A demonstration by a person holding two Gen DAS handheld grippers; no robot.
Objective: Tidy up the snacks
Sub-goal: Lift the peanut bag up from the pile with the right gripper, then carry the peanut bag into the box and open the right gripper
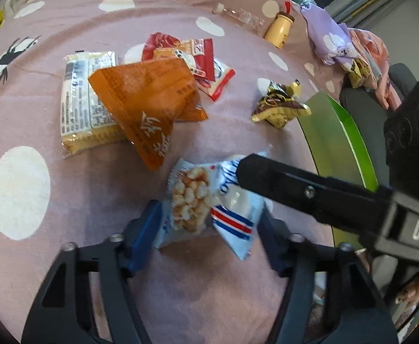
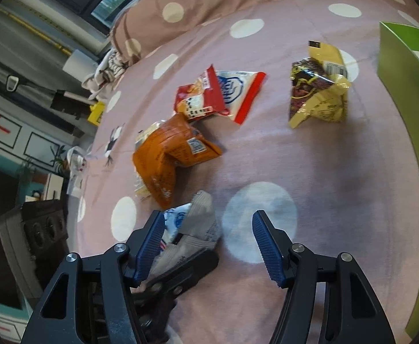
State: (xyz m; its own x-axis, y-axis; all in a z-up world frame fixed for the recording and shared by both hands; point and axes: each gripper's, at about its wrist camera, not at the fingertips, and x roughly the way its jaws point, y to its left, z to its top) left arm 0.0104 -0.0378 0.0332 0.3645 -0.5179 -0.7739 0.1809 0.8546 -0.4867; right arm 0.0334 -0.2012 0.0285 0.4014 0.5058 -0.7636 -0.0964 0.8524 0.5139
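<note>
Left wrist view: we close the left gripper (image 1: 209, 226) on the white-blue snack packet (image 1: 206, 209) near the bedspread's (image 1: 66, 229) front edge. Our right gripper (image 2: 208, 246) stands apart and empty; four packets lie unsorted mid-bedspread, outside the green box (image 1: 341, 143).

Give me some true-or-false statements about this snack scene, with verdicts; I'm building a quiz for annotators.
1. The orange packet lies partly on the pale yellow cracker pack. True.
2. The light blue packet sits between the left gripper's pads. True.
3. The brown-and-gold packet is inside the green box. False: it lies on the bedspread beside the box.
4. The right gripper is fully shut. False: its jaws stand open, one pad well clear of the light blue packet.
5. The bedspread is plain blue. False: it is pink with white dots.
</note>
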